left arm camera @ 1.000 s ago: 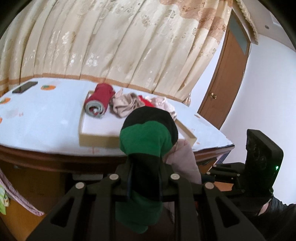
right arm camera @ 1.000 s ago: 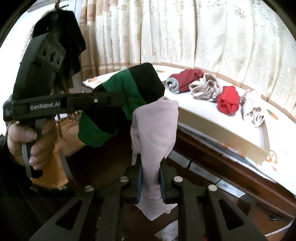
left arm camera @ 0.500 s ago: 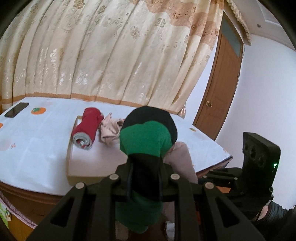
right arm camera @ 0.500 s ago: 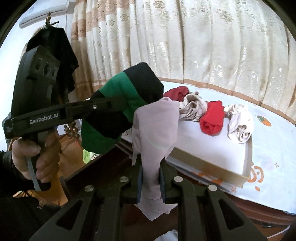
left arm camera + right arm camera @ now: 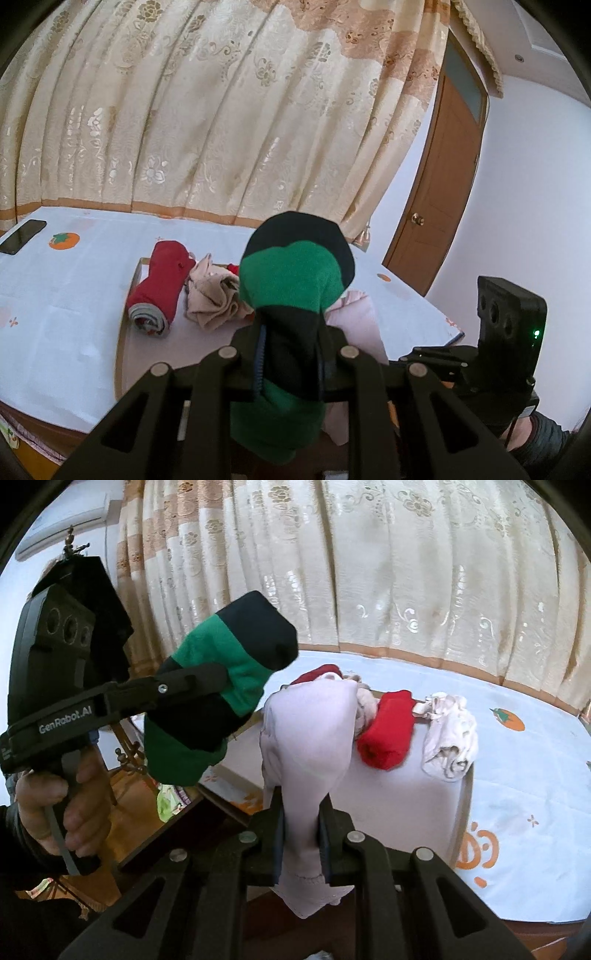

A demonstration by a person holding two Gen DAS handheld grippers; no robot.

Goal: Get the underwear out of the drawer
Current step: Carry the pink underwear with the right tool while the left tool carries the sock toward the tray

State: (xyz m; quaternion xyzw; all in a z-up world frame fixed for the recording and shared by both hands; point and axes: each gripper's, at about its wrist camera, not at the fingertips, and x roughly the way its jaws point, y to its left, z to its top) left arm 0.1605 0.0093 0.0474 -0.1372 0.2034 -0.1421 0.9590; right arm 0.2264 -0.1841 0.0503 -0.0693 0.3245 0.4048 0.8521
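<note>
My left jaws [image 5: 290, 354] pinch green-and-black banded underwear [image 5: 295, 284]; my right jaws [image 5: 301, 834] clamp pale pink underwear [image 5: 310, 734]. The left gripper's side reads "GenRobot.AI".

Cream flowered curtains [image 5: 221, 122] hang behind the desk [image 5: 74, 291] (white cloth, orange prints). A brown door [image 5: 439, 206] stands beside white walls [image 5: 524, 192].
</note>
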